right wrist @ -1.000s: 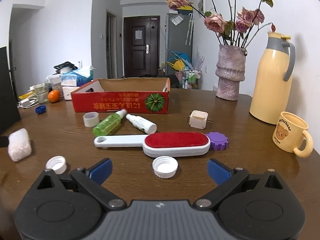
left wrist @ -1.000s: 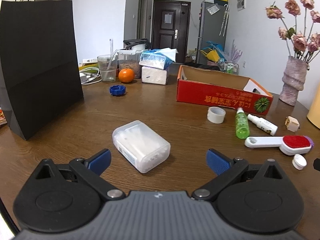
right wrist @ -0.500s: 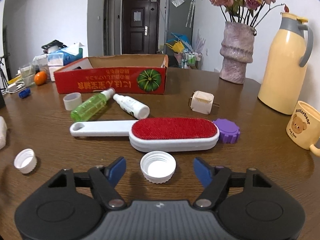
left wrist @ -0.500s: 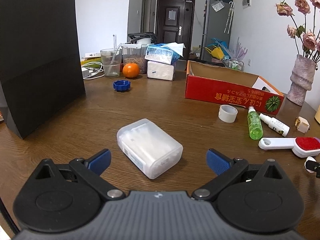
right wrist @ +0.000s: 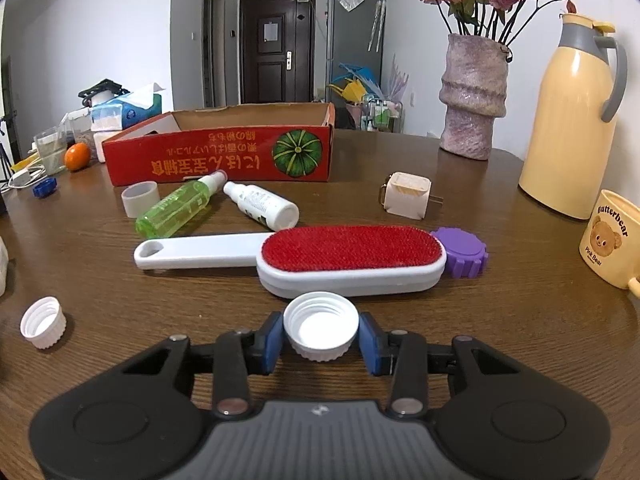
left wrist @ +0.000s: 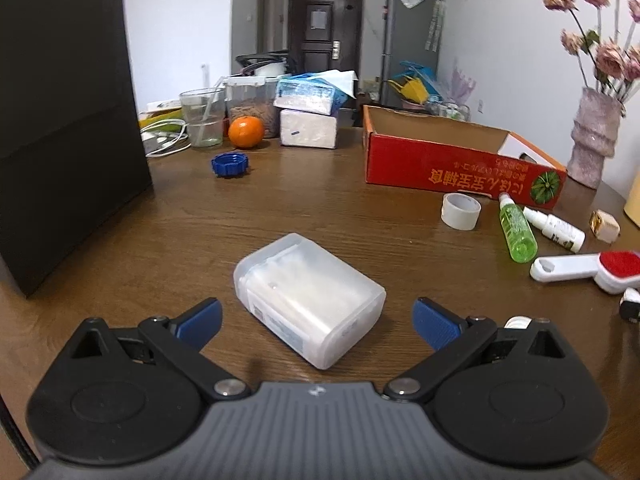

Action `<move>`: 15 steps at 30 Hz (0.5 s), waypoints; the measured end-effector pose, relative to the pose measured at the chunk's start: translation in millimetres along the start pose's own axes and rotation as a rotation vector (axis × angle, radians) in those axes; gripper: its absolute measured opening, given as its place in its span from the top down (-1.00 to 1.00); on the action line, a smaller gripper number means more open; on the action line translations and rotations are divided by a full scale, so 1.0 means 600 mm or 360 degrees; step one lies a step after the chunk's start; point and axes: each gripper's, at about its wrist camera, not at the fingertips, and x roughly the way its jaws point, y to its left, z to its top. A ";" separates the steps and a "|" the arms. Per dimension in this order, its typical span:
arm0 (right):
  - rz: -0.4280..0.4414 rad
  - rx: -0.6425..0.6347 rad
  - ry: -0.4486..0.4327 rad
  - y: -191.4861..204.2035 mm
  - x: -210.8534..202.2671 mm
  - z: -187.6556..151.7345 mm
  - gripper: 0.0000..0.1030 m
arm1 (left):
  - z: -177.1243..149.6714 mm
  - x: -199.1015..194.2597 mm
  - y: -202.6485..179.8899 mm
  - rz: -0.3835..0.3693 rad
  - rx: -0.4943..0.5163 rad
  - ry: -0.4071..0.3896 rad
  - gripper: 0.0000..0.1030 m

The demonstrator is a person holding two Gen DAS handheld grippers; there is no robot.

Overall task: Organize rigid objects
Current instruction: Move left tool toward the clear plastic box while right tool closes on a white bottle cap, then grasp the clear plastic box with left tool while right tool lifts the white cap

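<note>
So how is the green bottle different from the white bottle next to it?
The green bottle is see-through; the white bottle is solid white with print on a label. The green bottle looks longer, the white bottle shorter. The green bottle's nozzle points toward the red box and to the right, while the white bottle's nozzle points toward the box and to the left, so their tops nearly meet. Both are small spray bottles lying on their sides on the table.

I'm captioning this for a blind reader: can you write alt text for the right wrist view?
The right gripper has just been closing on a white bottle cap on a wooden table. Just beyond lie a red lint brush, two spray bottles and a red cardboard box.
</note>
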 end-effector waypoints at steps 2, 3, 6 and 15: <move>-0.0002 0.0016 0.0005 -0.003 0.001 0.000 0.24 | 0.000 0.006 0.002 -0.0009 0.0050 0.0000 -1.00; -0.0003 0.0021 0.0003 -0.005 0.000 0.000 0.24 | 0.000 0.010 0.002 -0.0022 0.0080 -0.0002 -1.00; -0.0010 0.0019 0.0003 -0.004 0.000 0.000 0.24 | 0.000 0.021 0.000 -0.0016 0.0175 0.0002 -1.00; -0.0010 0.0025 0.0005 -0.006 0.000 0.000 0.24 | 0.011 0.069 0.006 -0.0082 0.0314 0.0083 -1.00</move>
